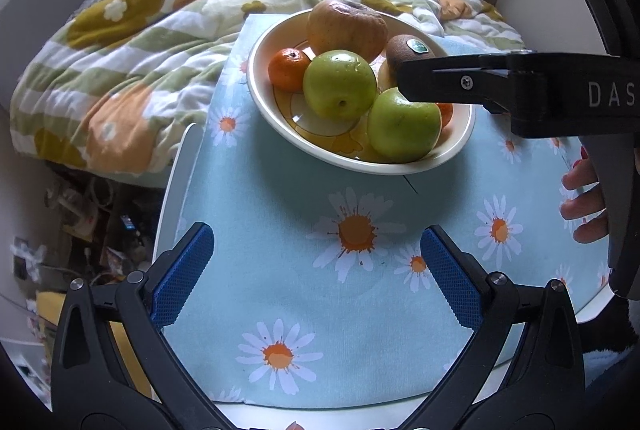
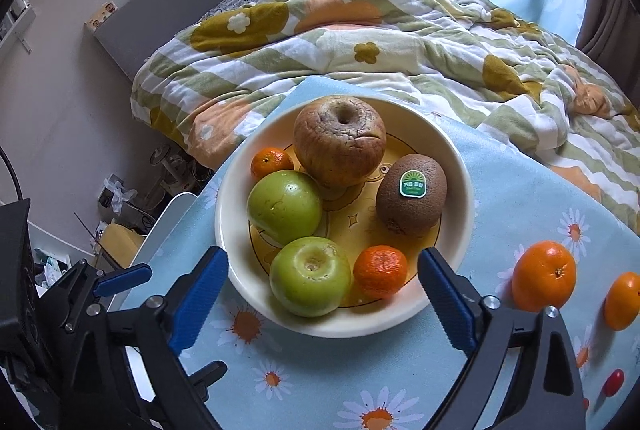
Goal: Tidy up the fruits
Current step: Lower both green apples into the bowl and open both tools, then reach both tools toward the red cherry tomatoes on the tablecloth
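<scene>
Cream bowl (image 2: 460,166) near the far edge of the daisy-print tablecloth (image 2: 520,190), holding a wrinkled brown apple (image 2: 340,142), two glossy green apples (image 2: 285,207), a fuzzy kiwi (image 2: 412,195) with a green sticker, and two small mandarins (image 2: 380,272). Two more oranges (image 2: 544,276) loose on the cloth toward its right edge. Right gripper (image 2: 322,304) spread wide over the bowl's near rim, clasping nothing. Left gripper (image 1: 318,274) likewise wide apart, empty, above bare cloth.

Orange (image 2: 623,300) at right edge, partly cut off
</scene>
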The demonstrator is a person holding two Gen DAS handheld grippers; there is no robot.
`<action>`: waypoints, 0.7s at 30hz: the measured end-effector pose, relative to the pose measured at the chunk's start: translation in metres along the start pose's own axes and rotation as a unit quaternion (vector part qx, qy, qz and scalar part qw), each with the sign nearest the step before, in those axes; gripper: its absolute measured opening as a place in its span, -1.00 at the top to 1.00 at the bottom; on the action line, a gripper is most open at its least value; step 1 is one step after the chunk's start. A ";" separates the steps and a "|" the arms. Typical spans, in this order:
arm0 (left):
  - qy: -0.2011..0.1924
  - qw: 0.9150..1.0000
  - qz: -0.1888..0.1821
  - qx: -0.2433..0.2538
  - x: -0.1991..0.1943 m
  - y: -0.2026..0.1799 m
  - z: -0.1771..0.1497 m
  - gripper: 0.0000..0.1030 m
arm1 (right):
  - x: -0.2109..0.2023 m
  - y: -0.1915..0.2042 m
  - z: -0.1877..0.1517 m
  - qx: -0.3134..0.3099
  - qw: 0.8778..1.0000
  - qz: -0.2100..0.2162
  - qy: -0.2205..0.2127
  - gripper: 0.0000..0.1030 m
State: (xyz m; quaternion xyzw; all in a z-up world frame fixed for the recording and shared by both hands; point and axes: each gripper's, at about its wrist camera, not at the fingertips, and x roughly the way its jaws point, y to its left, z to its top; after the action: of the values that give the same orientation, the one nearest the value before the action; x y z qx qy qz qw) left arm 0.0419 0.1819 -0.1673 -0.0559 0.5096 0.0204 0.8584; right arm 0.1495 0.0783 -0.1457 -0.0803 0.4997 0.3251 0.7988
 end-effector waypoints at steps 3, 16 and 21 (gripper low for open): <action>-0.004 1.000 -0.001 0.004 -0.004 0.000 0.003 -1.00 | -0.006 -0.003 0.000 0.001 1.000 -0.008 -0.007 -0.99; -0.019 0.998 -0.005 0.053 -0.039 -0.014 0.026 -1.00 | -0.057 -0.017 -0.006 0.039 0.999 -0.028 -0.013 -0.99; -0.026 0.997 -0.026 0.074 -0.053 -0.026 0.039 -1.00 | -0.099 -0.031 -0.016 0.062 0.995 -0.060 -0.038 -0.99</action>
State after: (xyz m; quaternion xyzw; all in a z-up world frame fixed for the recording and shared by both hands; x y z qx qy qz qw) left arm 0.0530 0.1616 -0.1007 -0.0047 0.4853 -0.0380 0.8735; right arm 0.1275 0.0034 -0.0758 -0.0477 0.4823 0.2473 0.8390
